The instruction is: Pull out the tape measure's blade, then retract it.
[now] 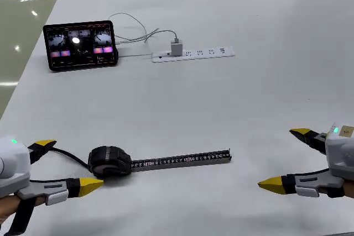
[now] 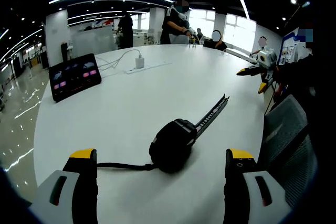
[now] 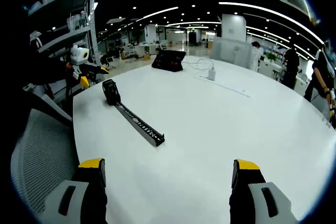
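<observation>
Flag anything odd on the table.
Only the tape measure: its blade lies extended on the table, and the left gripper and right gripper are both open, gripping nothing. Nothing looks spilled or damaged.

Workbench stock, counted by kind.
Table (image 1: pixel 232 103): 1. Tape measure (image 1: pixel 110 161): 1, with 1 blade (image 1: pixel 182 160) and 1 black strap (image 1: pixel 69 156). Hand-held grippers: 2, namely the left gripper (image 1: pixel 71 164) and the right gripper (image 1: pixel 282 157), each with 2 yellow-tipped jaws, 4 jaws in all. Tablet (image 1: pixel 81 45): 1. Power strip (image 1: pixel 204 53): 1, carrying 1 white charger (image 1: pixel 176 47). White cables (image 1: pixel 133 31) beside the tablet: looped together, number cannot be told. Mesh chair (image 3: pixel 37 150): 1 at the table's edge. People (image 2: pixel 176 22) in the background of the left gripper view: at least 2 standing, with further seated figures too small to count.
</observation>
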{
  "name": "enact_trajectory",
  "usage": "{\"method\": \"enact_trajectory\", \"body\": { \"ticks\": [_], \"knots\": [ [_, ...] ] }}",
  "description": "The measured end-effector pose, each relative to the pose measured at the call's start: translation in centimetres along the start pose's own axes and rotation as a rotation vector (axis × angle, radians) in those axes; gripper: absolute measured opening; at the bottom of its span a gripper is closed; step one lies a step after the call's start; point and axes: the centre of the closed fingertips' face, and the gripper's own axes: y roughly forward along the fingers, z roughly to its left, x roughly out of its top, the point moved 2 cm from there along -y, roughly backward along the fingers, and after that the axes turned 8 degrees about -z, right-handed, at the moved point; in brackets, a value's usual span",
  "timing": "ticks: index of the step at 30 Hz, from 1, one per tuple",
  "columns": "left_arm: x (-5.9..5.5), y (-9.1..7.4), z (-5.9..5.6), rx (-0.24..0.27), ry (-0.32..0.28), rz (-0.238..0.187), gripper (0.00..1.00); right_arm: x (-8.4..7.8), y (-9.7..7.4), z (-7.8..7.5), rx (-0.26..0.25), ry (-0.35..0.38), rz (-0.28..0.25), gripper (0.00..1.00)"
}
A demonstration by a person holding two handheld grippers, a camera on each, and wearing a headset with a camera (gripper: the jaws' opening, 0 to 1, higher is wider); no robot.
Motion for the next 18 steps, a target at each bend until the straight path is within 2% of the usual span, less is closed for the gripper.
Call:
{"method": "enact_trajectory", "body": {
  "ticks": [3, 5, 8, 13, 18],
  "knots": [
    [-0.4, -0.7, -0.1, 0.002, -0.003, 0.005, 0.99, -0.2, -0.7, 0.2, -0.008, 0.006, -0.014, 0.99],
    [-0.8, -0.9, 0.2, 0.019, 0.033, 0.016, 0.99, -0.4, -1.1, 0.1, -0.021, -0.002, -0.007, 0.99],
    [-1.3, -1.5, 0.1, 0.020, 0.011, 0.012, 0.99, -1.1, -1.9, -0.2, -0.040, -0.017, 0.010, 0.99],
    [-2.0, -2.3, 0.0, 0.031, 0.023, 0.017, 0.99, -2.1, -3.0, 0.0, -0.050, -0.028, 0.037, 0.99],
    [-2.5, -3.0, -0.6, 0.019, 0.004, 0.024, 0.99, -2.7, -4.4, 0.3, -0.064, -0.029, 0.040, 0.99]
  ]
}}
